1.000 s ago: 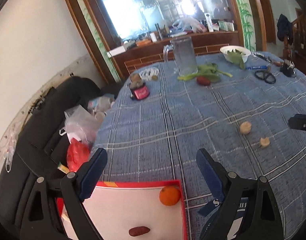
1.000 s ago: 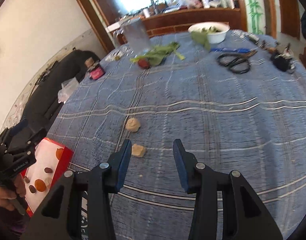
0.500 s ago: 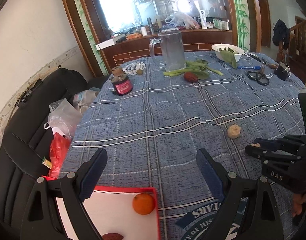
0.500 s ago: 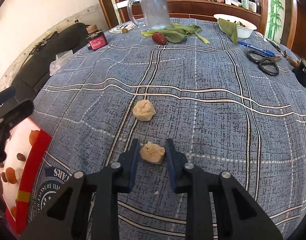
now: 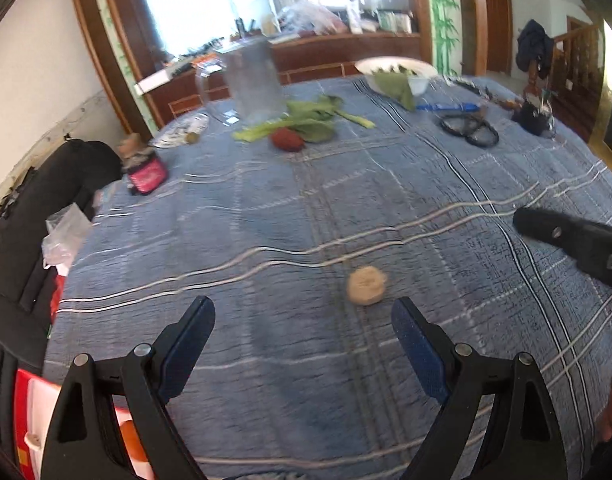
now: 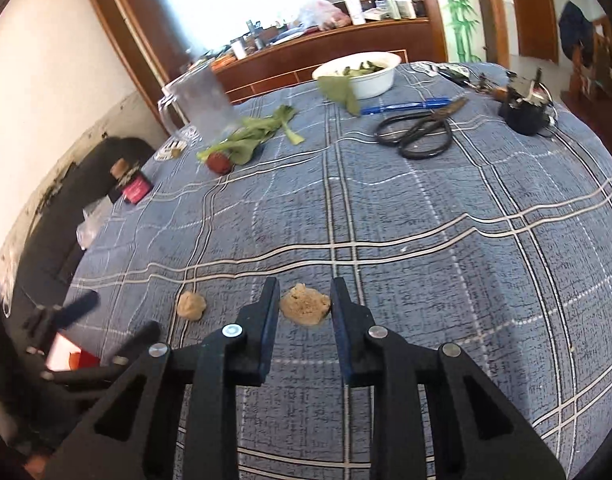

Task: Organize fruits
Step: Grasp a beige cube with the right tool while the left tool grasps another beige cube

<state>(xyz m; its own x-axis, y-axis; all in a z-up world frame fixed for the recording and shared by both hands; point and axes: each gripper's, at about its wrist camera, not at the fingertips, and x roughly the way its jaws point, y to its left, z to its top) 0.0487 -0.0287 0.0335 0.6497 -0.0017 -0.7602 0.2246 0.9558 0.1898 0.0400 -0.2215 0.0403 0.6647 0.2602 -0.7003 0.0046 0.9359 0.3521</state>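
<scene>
Two beige lumpy pieces are on the blue checked tablecloth. My right gripper [image 6: 305, 294] is shut on the nearer beige piece [image 6: 306, 305], with both pads touching its sides. The other beige piece [image 6: 191, 305] lies just left of it. My left gripper [image 5: 302, 314] is wide open and holds nothing; that second beige piece [image 5: 366, 285] lies just ahead of its right finger. A red-rimmed white tray [image 5: 24, 420] holding an orange fruit [image 5: 130, 436] shows at the bottom left. My right gripper [image 5: 573, 242] appears at the right edge, blurred. A red fruit [image 6: 219, 162] lies by some greens.
At the far side stand a glass pitcher [image 6: 202, 100], leafy greens [image 6: 250, 136], a white bowl [image 6: 357, 74], a blue pen [image 6: 405, 106], black scissors [image 6: 415, 136] and a dark holder [image 6: 523, 112]. A pink-labelled jar [image 6: 132, 186] stands near the left edge, above a black sofa [image 5: 22, 240].
My left gripper has moved forward from over the tray toward the loose beige piece. My right gripper advanced onto the other piece and narrowed until its pads touch it.
</scene>
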